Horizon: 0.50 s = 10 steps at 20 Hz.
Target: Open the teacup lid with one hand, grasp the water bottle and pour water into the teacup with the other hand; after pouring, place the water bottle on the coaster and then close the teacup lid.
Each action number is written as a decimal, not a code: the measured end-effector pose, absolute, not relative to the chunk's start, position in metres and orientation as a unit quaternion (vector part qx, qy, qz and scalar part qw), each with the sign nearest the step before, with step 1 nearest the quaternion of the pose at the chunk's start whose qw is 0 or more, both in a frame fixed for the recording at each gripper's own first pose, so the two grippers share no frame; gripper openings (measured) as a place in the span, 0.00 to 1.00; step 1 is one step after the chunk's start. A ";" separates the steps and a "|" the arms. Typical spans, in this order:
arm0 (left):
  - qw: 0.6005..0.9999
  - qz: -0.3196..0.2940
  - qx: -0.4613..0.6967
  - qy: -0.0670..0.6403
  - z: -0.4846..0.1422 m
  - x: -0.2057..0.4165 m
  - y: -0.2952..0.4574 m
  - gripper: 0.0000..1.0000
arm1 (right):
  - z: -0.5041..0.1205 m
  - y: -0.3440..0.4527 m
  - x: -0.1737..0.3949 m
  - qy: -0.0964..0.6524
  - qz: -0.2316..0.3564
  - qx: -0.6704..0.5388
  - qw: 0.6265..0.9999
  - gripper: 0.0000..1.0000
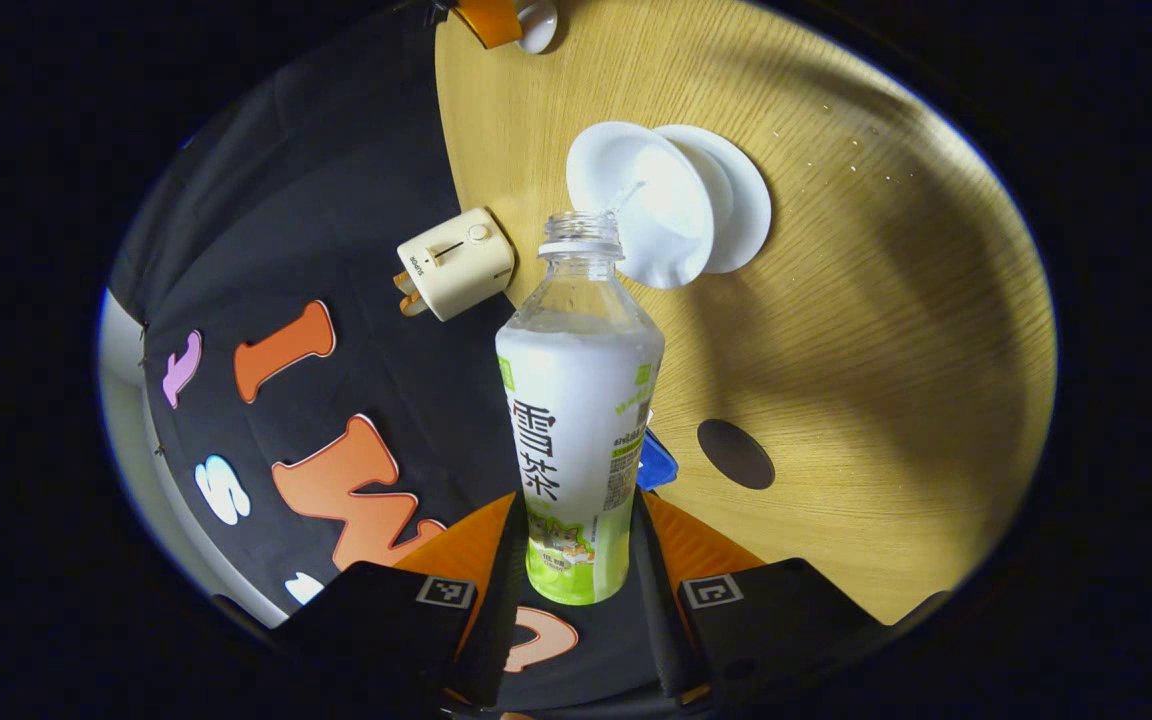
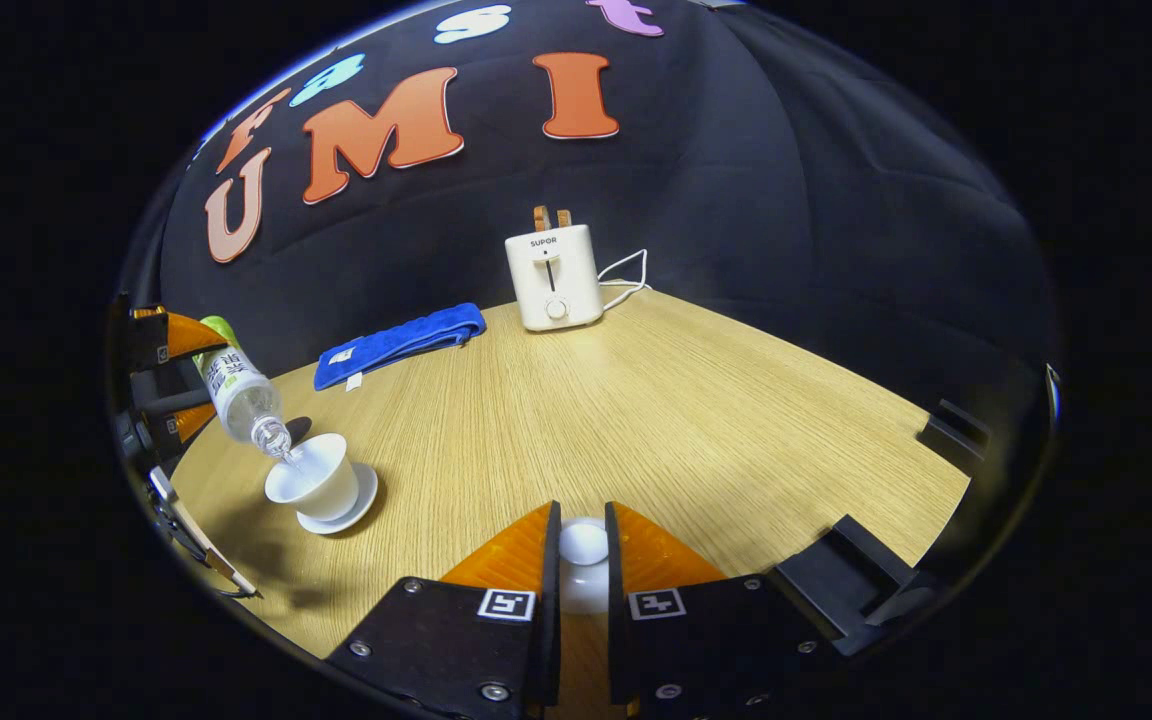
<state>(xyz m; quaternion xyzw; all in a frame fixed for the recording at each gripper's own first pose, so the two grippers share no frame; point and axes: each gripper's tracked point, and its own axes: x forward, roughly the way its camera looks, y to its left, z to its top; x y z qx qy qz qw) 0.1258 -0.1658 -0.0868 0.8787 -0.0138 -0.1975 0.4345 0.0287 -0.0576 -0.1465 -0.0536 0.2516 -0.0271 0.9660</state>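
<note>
A light wooden table [image 2: 636,400] with a rounded edge is set against the black cloth wall [image 2: 786,200] of the booth. A cream toaster [image 2: 551,275] is placed at the table's far edge, against the cloth, with its white cord [image 2: 626,270] looped just beside it. A folded blue towel [image 2: 401,343] is laid near the toaster, along the same far edge. Soft shadows are cast across the tabletop.
</note>
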 end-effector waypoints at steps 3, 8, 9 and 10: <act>0.423 -0.198 0.884 -0.019 -0.082 0.125 -0.167 0.61 | -0.146 -0.058 0.029 0.252 -0.027 -0.056 0.966 0.20; 0.399 -0.190 0.896 -0.035 -0.080 0.124 -0.170 0.59 | -0.146 -0.058 0.028 0.252 -0.027 -0.057 0.966 0.20; 0.397 -0.191 0.897 -0.035 -0.078 0.126 -0.172 0.59 | -0.146 -0.058 0.028 0.252 -0.028 -0.057 0.966 0.20; 0.393 -0.189 0.899 -0.037 -0.077 0.127 -0.172 0.59 | -0.146 -0.058 0.028 0.252 -0.028 -0.058 0.966 0.20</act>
